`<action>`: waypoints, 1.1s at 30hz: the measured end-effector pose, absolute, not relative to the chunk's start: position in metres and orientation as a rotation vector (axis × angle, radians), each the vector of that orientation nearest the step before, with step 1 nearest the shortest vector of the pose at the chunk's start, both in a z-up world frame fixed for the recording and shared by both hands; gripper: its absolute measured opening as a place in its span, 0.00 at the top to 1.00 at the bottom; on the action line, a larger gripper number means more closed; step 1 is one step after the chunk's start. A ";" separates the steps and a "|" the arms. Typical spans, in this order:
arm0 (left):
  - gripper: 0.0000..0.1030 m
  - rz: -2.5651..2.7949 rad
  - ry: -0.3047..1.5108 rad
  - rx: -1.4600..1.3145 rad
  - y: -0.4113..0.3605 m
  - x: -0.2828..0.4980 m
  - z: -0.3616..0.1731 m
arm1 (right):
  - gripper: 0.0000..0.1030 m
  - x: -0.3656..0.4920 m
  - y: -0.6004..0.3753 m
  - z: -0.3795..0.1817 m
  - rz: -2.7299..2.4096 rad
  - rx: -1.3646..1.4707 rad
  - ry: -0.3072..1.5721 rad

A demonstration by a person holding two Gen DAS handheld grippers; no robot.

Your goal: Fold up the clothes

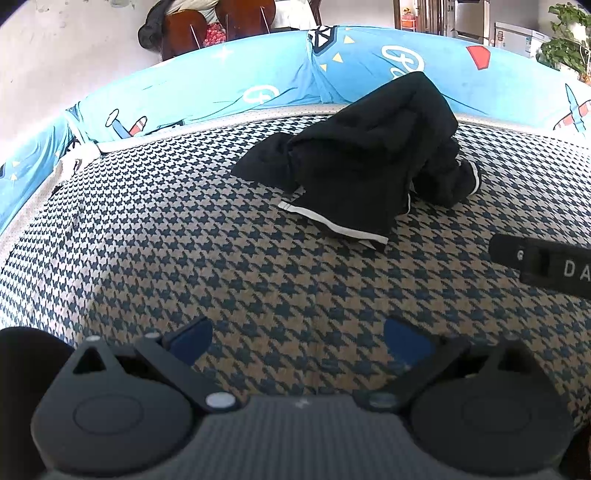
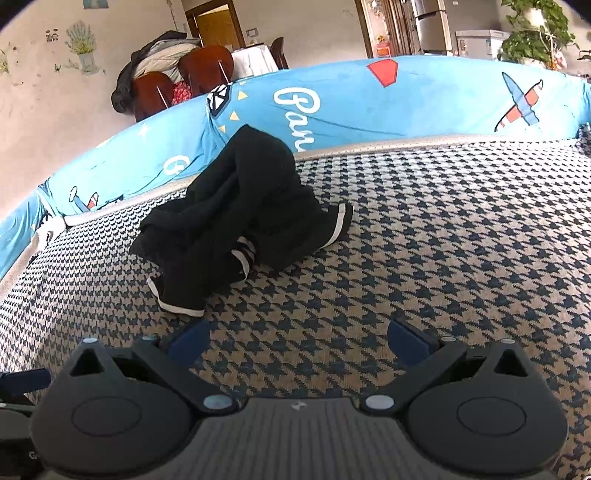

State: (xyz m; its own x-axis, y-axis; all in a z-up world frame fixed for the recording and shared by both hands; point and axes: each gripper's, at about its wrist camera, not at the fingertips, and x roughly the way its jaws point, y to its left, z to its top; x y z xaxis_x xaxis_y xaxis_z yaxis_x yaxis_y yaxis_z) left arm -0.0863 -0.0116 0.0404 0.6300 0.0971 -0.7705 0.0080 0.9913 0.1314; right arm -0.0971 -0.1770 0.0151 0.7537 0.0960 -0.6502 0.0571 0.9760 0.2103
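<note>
1. Black garment with white trim, crumpled in a heap on the houndstooth bed, toward the far edge.
2. Top of the heap leaning against the blue rail printed with planes and lettering.
3. White-edged hem lying flat on the bed at the near side of the heap; in the right view, a second white-striped cuff poking out to the right of the garment.
4. Left tongs apart, blue pads wide of each other, nothing between them, above bare houndstooth well short of the garment.
5. Right tongs likewise apart and empty, over the bed, garment ahead and to the left.
6. Part of a black device with white letters at the right edge of the left view, above the bed.
7. Beyond the rail: brown chairs draped with dark clothing, a pale wall with flower decals, a doorway, a leafy plant at upper right.
</note>
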 end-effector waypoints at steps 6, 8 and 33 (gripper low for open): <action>0.00 0.044 0.895 0.124 -0.013 -0.085 0.038 | 0.00 -0.095 -0.168 0.013 0.031 0.157 0.731; 0.00 0.043 0.894 0.123 -0.013 -0.085 0.038 | 0.00 -0.095 -0.165 0.012 0.035 0.142 0.733; 0.00 0.031 0.890 0.085 -0.014 -0.090 0.039 | 0.00 -0.094 -0.159 0.008 0.041 0.095 0.743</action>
